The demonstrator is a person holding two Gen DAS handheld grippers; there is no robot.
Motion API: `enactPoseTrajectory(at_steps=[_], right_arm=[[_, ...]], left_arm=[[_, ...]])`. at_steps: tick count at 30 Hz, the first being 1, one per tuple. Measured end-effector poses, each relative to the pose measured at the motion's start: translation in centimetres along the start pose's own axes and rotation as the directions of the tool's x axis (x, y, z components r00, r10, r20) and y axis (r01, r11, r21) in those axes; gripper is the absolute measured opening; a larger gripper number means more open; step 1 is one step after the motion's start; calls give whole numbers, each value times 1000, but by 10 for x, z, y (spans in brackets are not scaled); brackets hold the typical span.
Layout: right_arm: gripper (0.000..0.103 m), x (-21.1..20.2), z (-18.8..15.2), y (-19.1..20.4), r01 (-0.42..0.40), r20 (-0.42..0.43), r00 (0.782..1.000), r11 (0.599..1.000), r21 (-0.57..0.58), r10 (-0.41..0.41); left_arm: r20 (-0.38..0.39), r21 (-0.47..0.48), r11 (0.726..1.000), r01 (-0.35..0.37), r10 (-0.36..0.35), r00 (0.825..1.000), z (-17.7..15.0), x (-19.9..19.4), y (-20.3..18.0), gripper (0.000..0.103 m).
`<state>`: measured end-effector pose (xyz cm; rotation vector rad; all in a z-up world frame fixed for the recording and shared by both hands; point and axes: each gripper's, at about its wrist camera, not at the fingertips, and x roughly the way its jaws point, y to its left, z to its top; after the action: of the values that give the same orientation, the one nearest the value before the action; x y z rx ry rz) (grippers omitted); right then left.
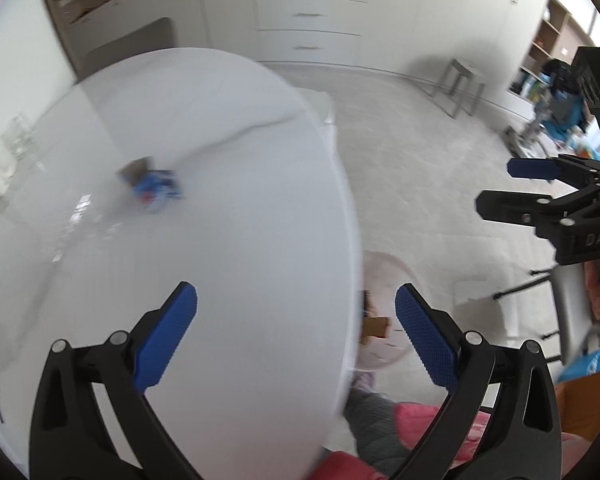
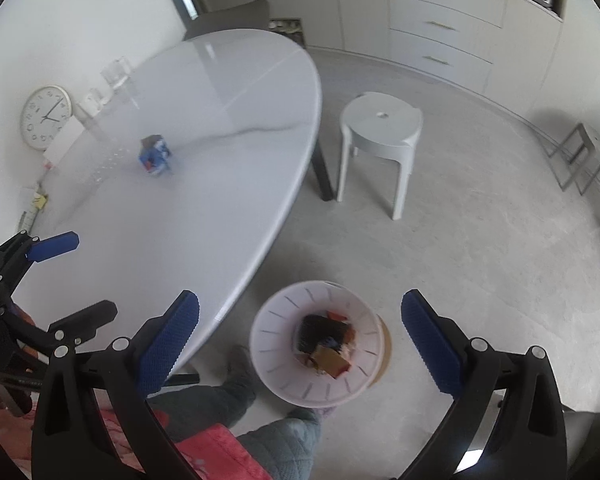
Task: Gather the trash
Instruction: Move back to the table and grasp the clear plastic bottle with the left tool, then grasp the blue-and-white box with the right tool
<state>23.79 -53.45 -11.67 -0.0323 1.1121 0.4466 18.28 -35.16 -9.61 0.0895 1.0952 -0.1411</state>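
Note:
A crumpled blue wrapper with a bit of brown card (image 1: 153, 185) (image 2: 155, 157) lies alone on the white oval table (image 1: 220, 240) (image 2: 204, 128). On the floor beside the table stands a white round bin (image 2: 320, 388) (image 1: 384, 272) with dark and brown scraps (image 2: 326, 346) inside. My left gripper (image 1: 296, 334) hangs open over the table's near edge, nothing between its blue pads; it also shows at the left of the right wrist view (image 2: 76, 276). My right gripper (image 2: 300, 338) is open and empty above the bin, and shows at the right of the left wrist view (image 1: 504, 186).
A white plastic stool (image 2: 380, 136) stands by the table's dark leg (image 2: 323, 172). A metal-framed stool (image 2: 580, 156) (image 1: 462, 84) sits near the drawers (image 2: 440, 28). A wall clock (image 2: 46, 116) leans at the table's far left. The person's grey trouser legs (image 2: 284, 440) and red garment (image 2: 216, 456) are below.

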Motion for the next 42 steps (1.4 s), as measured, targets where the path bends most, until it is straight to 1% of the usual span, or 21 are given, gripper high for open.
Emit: enactPoseTrajectory(at_steps=[2, 5, 8, 9, 10, 11, 13, 14, 16, 19, 22, 25, 28, 30, 31, 32, 36, 37, 39, 42], right_arm=[[100, 9, 10, 16, -28, -9, 1000, 1000, -11, 28], [100, 22, 25, 43, -78, -24, 997, 997, -30, 77], [100, 40, 42, 74, -102, -54, 994, 992, -73, 98], [100, 45, 47, 84, -103, -63, 993, 991, -89, 97], [100, 53, 53, 96, -103, -75, 993, 989, -109, 96], [100, 59, 58, 106, -107, -84, 992, 986, -125, 97], [100, 72, 68, 125, -108, -98, 991, 982, -153, 94], [100, 77, 72, 132, -107, -105, 990, 981, -162, 91], [100, 91, 83, 148, -105, -119, 989, 979, -173, 85], [100, 108, 95, 165, -99, -137, 988, 980, -172, 76], [100, 124, 106, 176, -86, -151, 987, 984, -154, 62], [100, 134, 113, 181, -77, -155, 986, 989, -125, 57], [100, 145, 118, 187, -64, -163, 986, 992, -110, 45], [100, 151, 120, 191, -58, -169, 985, 993, -106, 40], [100, 153, 121, 193, -58, -174, 984, 993, -108, 38], [100, 155, 122, 195, -58, -178, 983, 992, -112, 37], [100, 165, 126, 205, -54, -185, 982, 989, -140, 28], [100, 165, 126, 207, -54, -184, 983, 988, -148, 26], [100, 168, 127, 210, -49, -184, 983, 985, -165, 18], [100, 172, 130, 213, -45, -178, 984, 982, -182, 12]], left_arm=[[5, -27, 999, -30, 30, 1000, -3, -2, 24, 95], [14, -61, 994, -94, 95, 995, -9, 0, 70, 95], [14, -59, 980, -189, 190, 982, -11, 8, 119, 95], [12, -46, 973, -228, 229, 973, -11, 14, 137, 95], [10, -35, 967, -253, 254, 967, -11, 17, 146, 95], [4, -9, 958, -288, 288, 958, -9, 25, 163, 95], [-10, 64, 943, -326, 327, 945, -4, 41, 190, 95], [-12, 96, 938, -332, 335, 942, -1, 48, 198, 95], [-15, 168, 931, -325, 332, 943, 2, 60, 212, 95], [-45, 292, 922, -255, 280, 959, 12, 87, 228, 95], [-80, 377, 905, -200, 247, 966, 20, 113, 238, 95], [-106, 406, 904, -138, 197, 975, 26, 128, 246, 95], [-113, 426, 900, -93, 155, 981, 30, 137, 249, 94], [-122, 426, 902, -74, 138, 983, 32, 142, 252, 81], [-143, 421, 905, -63, 135, 981, 33, 147, 254, 69], [-145, 417, 907, -69, 141, 979, 33, 150, 256, 64], [-129, 353, 933, -70, 122, 984, 32, 149, 263, 64], [-132, 315, 947, -67, 113, 985, 32, 147, 266, 63], [-122, 253, 965, -73, 107, 987, 29, 143, 272, 63], [-119, 149, 985, -84, 102, 988, 21, 136, 278, 63]])
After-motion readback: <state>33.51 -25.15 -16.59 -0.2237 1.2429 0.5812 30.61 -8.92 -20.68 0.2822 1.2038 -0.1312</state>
